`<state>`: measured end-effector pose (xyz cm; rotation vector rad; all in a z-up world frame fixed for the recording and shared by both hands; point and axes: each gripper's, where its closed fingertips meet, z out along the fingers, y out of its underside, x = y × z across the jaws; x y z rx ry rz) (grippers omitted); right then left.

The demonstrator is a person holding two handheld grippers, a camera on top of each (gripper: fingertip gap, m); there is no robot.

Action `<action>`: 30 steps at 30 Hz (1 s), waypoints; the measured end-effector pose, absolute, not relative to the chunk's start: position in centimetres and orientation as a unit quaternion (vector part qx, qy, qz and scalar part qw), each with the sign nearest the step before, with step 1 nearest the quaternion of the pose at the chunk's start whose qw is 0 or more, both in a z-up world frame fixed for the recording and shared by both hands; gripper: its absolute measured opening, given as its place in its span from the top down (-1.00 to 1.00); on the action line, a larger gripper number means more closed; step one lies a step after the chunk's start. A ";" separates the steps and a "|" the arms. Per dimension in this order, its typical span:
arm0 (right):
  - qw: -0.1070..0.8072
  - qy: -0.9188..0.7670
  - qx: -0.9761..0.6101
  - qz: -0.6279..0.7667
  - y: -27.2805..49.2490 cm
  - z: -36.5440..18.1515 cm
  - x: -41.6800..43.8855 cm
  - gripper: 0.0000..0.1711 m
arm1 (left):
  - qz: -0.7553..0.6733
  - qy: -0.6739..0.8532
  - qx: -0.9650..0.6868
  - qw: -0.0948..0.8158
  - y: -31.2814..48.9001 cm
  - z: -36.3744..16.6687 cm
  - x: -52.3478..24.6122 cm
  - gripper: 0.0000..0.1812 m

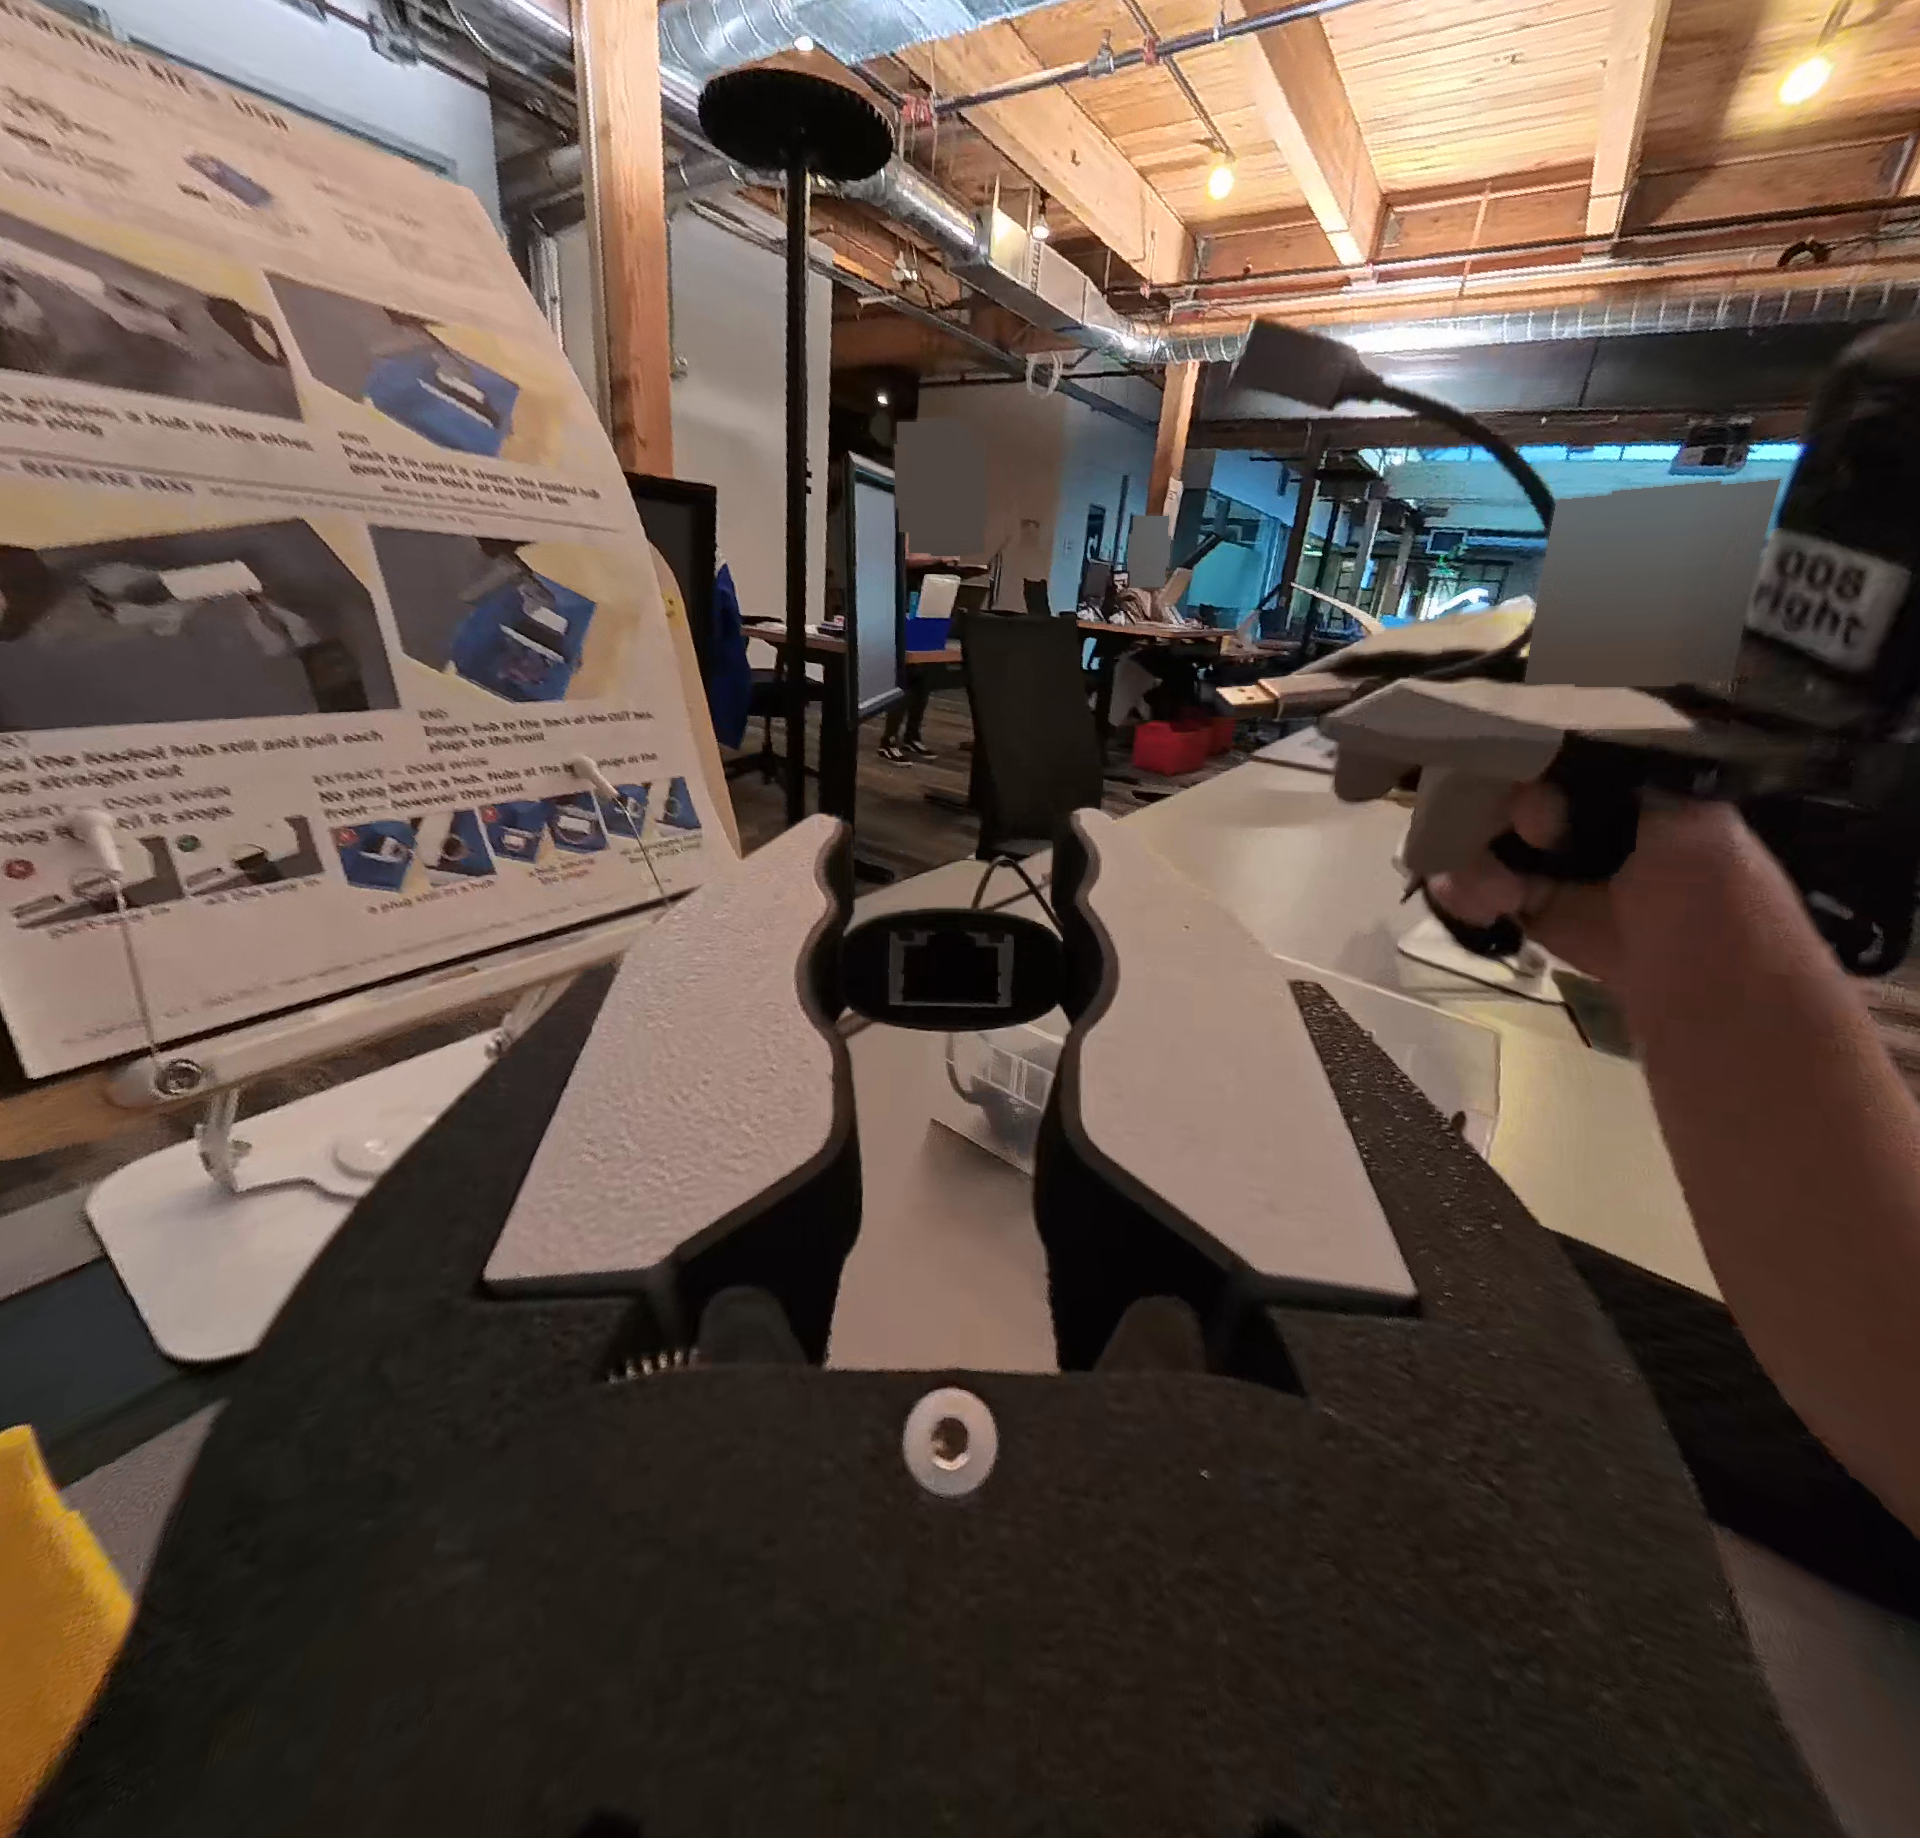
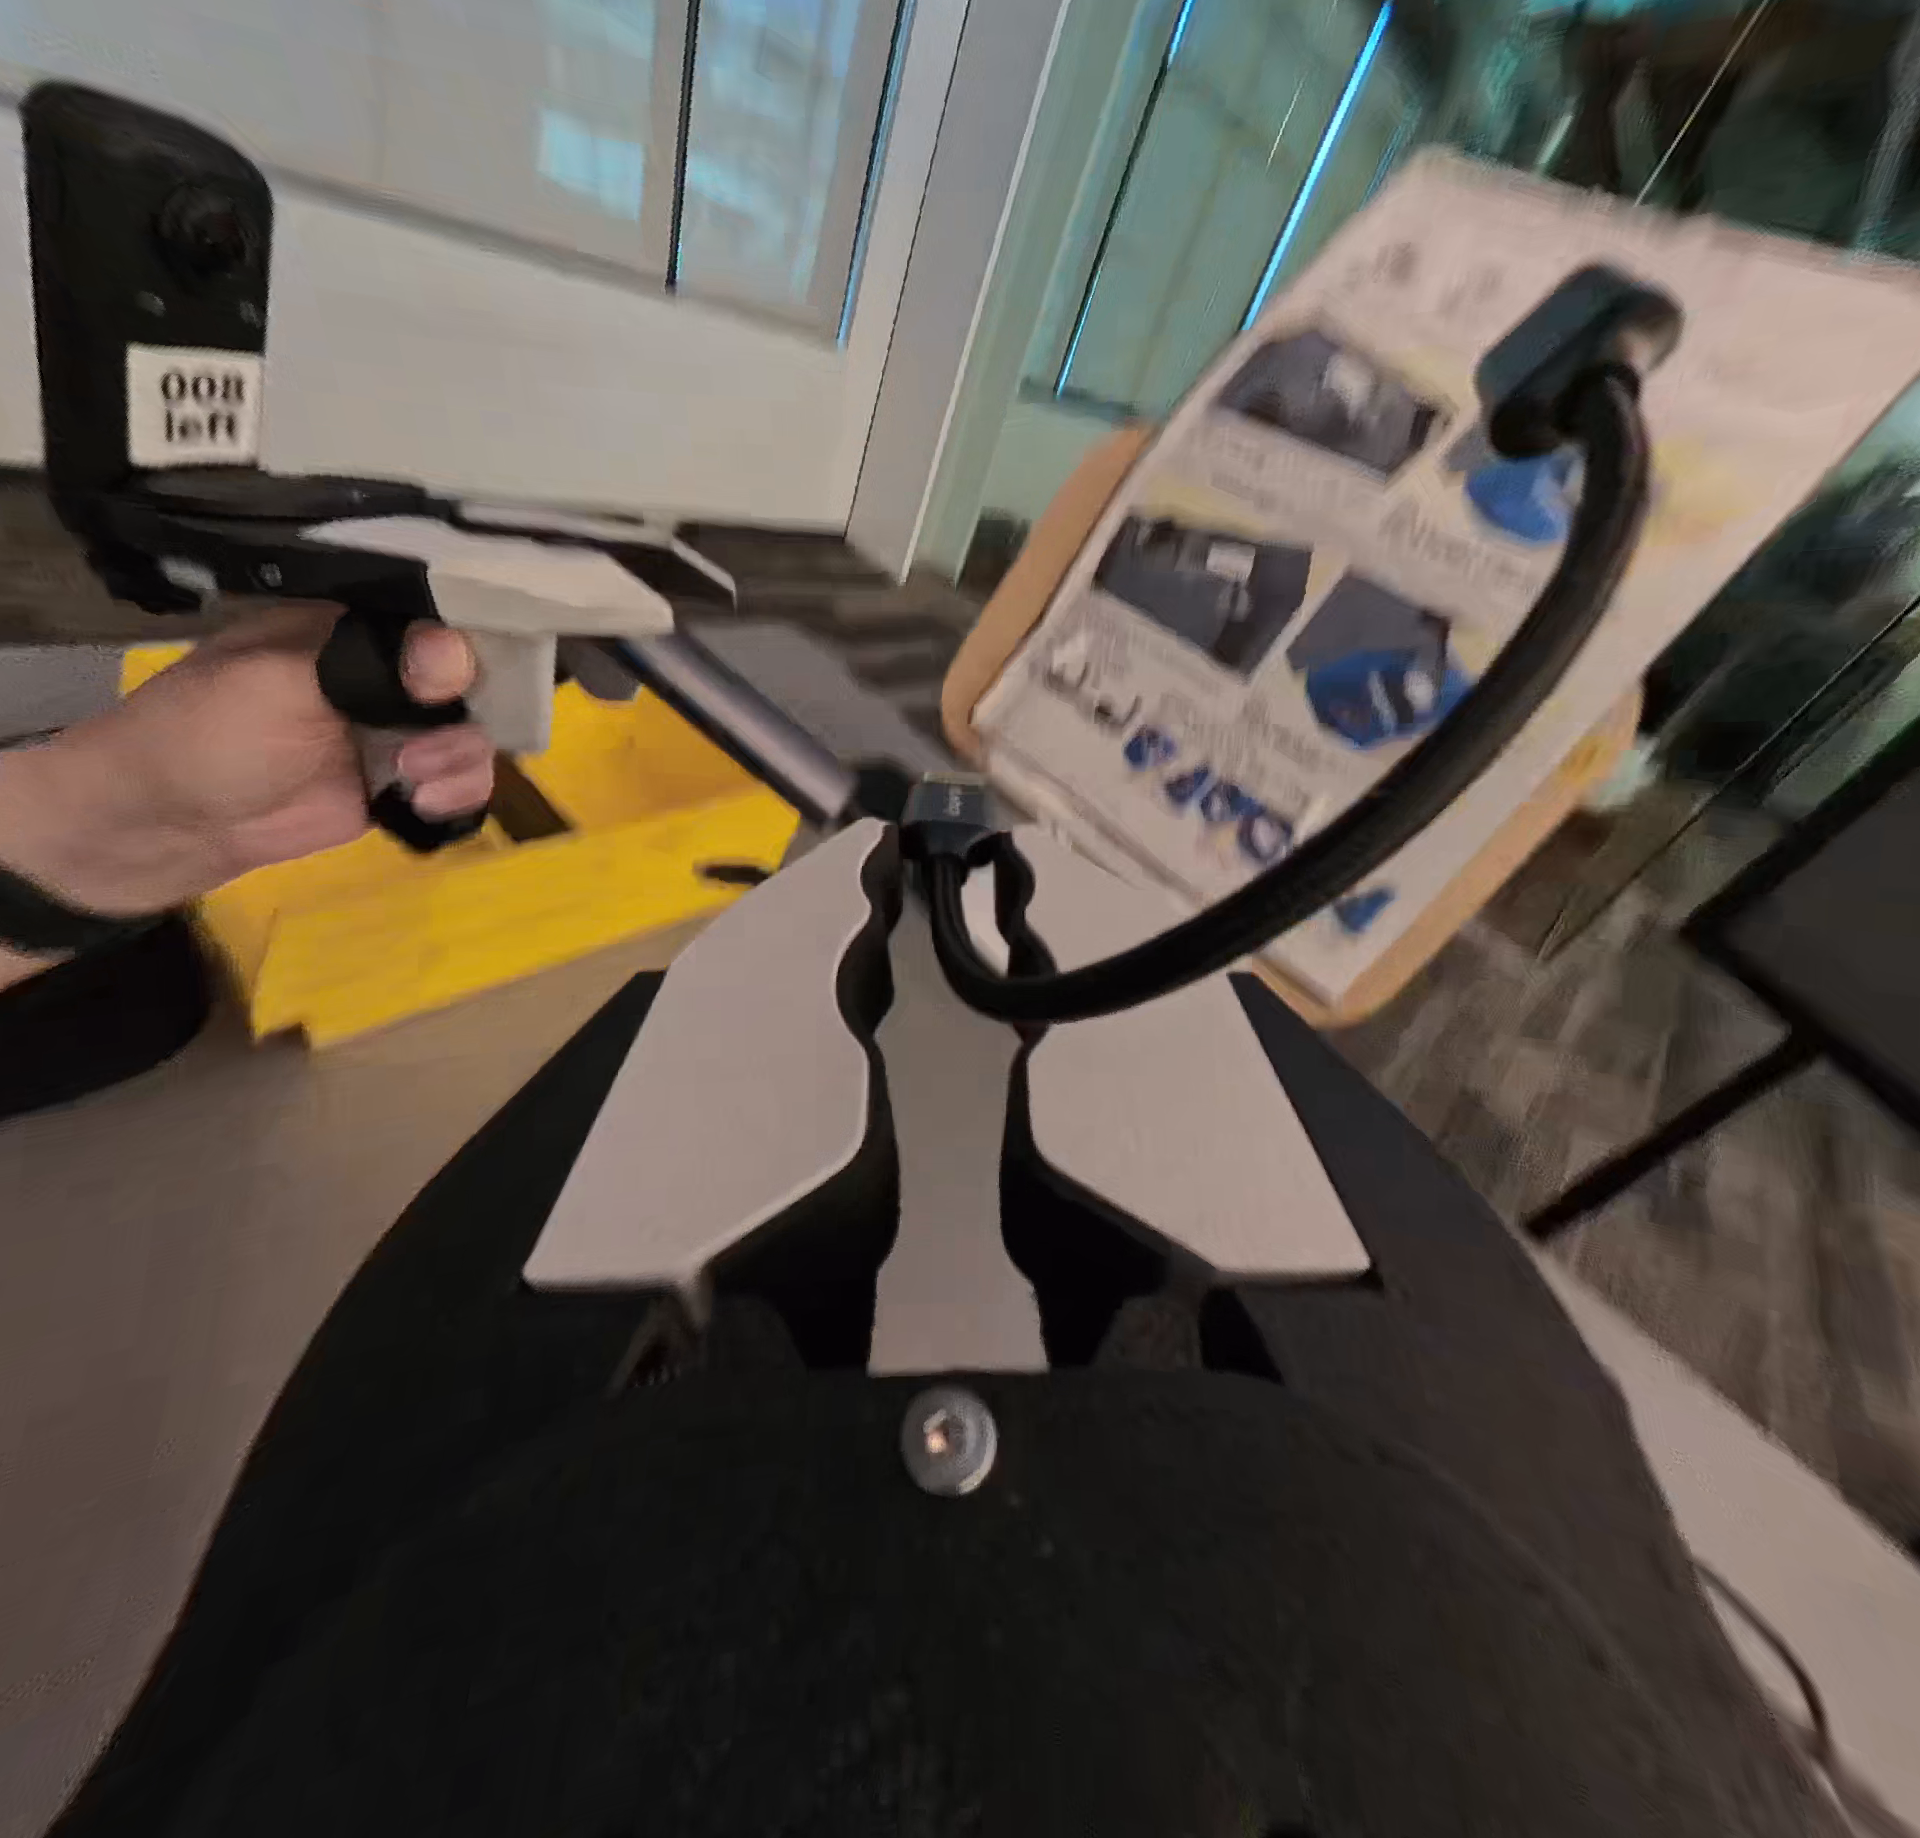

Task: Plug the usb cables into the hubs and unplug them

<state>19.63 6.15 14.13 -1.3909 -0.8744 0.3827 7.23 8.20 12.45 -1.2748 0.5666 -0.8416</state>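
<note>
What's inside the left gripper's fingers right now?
The left gripper is clamped on a grey hub, whose black end with a square port faces the camera. The fingers cover the hub's sides, so any side ports stay hidden.

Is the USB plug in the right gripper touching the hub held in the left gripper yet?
Apart. In the left wrist view the USB plug in the right gripper is up and to the right, with open background between it and the hub clamped in the left gripper.
</note>
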 end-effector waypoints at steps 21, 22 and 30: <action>0.096 -0.384 -0.853 0.339 -0.8 -7.6 33.9 0.78 | -0.400 0.277 -0.566 0.666 7.0 12.3 9.3 0.60; 0.092 -0.358 -0.864 0.342 -0.3 -7.9 34.4 0.78 | -0.401 0.277 -0.565 0.666 7.0 12.3 9.3 0.60; 0.175 -0.261 -0.915 0.254 3.5 -6.0 38.6 0.62 | -0.409 0.283 -0.557 0.665 6.5 12.7 9.5 0.60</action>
